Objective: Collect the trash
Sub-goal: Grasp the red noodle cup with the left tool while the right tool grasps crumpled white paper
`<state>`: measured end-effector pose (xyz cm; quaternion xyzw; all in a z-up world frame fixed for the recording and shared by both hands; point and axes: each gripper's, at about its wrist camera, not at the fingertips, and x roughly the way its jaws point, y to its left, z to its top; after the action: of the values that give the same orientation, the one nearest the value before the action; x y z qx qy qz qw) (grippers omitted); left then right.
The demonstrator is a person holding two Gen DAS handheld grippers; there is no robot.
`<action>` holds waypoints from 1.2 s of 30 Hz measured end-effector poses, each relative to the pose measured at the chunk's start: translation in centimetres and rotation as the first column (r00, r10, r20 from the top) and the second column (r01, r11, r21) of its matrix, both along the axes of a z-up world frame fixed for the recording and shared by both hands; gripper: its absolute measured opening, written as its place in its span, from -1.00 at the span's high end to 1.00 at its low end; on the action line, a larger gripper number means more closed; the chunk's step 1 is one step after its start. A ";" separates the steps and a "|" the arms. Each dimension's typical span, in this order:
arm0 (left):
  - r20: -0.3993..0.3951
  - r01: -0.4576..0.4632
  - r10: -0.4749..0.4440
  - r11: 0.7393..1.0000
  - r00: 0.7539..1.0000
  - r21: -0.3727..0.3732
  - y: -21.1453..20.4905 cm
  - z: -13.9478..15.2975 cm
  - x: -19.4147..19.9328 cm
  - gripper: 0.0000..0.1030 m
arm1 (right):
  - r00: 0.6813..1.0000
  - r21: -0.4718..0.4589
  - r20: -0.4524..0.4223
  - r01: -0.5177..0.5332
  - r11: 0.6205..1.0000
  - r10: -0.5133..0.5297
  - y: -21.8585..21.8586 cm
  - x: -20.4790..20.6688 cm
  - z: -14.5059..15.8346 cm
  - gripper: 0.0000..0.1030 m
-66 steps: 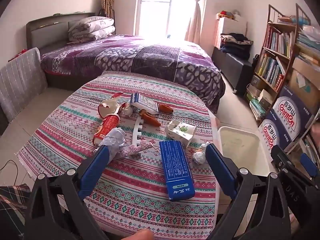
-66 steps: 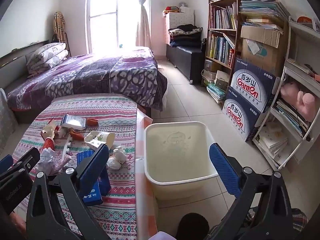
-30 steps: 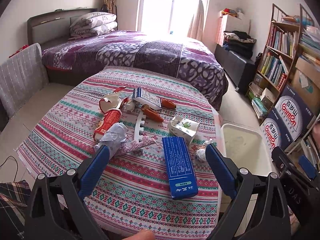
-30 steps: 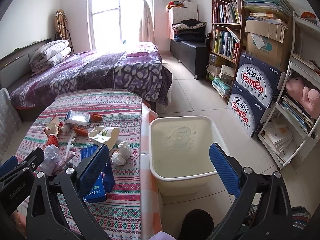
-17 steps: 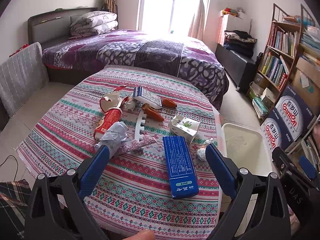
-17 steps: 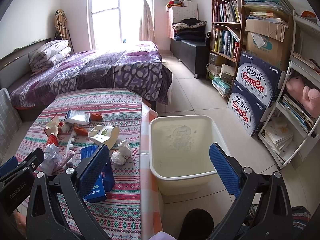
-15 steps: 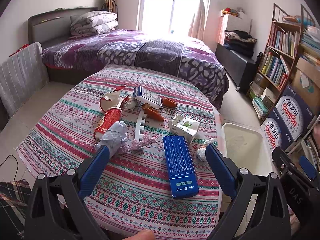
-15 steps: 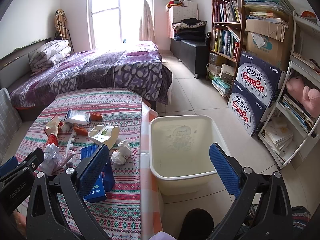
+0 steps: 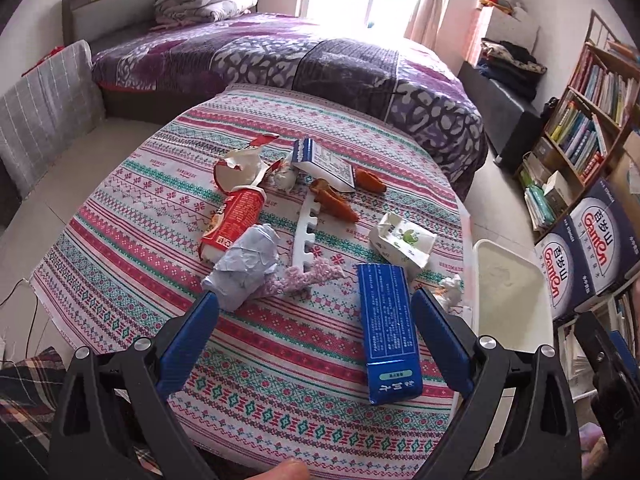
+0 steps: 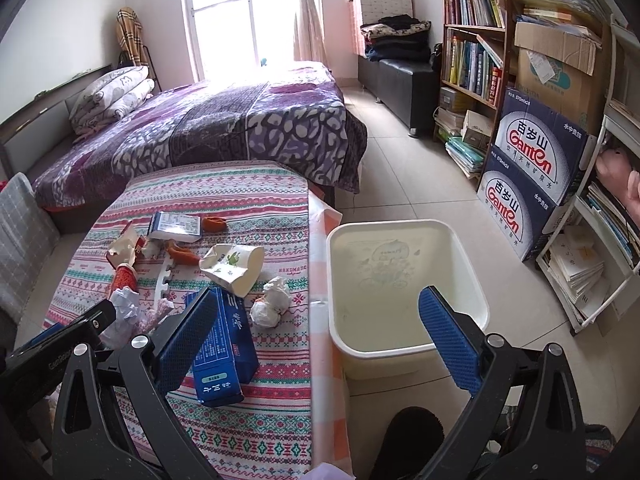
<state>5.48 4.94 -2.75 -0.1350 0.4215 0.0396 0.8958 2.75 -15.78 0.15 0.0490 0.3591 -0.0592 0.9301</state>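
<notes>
Trash lies on a table with a striped patterned cloth (image 9: 132, 280). A blue box (image 9: 388, 328) lies nearest, also in the right wrist view (image 10: 224, 344). Around it are a crumpled grey paper (image 9: 244, 268), a red tube (image 9: 232, 220), a white foam strip (image 9: 306, 228), a squashed white carton (image 9: 402, 242) and a white tissue wad (image 10: 272, 300). A cream bin (image 10: 404, 280) stands on the floor right of the table. My left gripper (image 9: 314, 338) is open above the table's near edge. My right gripper (image 10: 316, 332) is open and empty, over the gap between table and bin.
A purple bed (image 9: 280, 52) lies behind the table. Bookshelves (image 10: 472, 48) and stacked blue water cartons (image 10: 528, 172) line the right wall. A grey padded chair (image 9: 44, 108) stands left of the table. Tiled floor (image 10: 404, 168) lies beyond the bin.
Both grippers have shifted only slightly; the views are almost the same. Nothing was picked up or moved on the table.
</notes>
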 end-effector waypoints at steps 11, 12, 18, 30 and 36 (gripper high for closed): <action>-0.315 0.029 -0.018 0.999 0.949 0.029 8.4 -3.8 10.4 -0.82 | 0.945 0.086 -0.263 -0.178 0.980 0.195 4.6 7.1 -2.2 -0.87; -0.343 0.036 -0.027 0.999 0.939 0.018 8.9 -4.3 11.2 -0.82 | 0.933 0.107 -0.289 -0.190 0.976 0.214 5.1 7.5 -2.8 -0.87; -0.438 -0.012 -0.055 0.989 0.897 -0.150 11.6 -8.5 14.6 -0.82 | 0.876 0.228 -0.334 -0.284 0.931 0.349 8.6 9.1 -5.9 -0.87; -0.533 -0.039 -0.091 0.973 0.842 -0.228 14.1 -11.8 16.4 -0.06 | 0.764 0.282 -0.360 -0.458 0.843 0.535 16.3 9.6 -8.6 -0.86; -0.464 -0.099 -0.049 0.952 0.885 -0.289 18.5 -8.0 14.5 -0.06 | 0.758 0.315 -0.366 -0.445 0.839 0.540 19.5 10.9 -9.7 -0.86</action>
<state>20.01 23.44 -10.72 -0.2632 0.6233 0.0170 0.7361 13.69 3.70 -9.53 0.0347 0.5642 0.2170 0.7959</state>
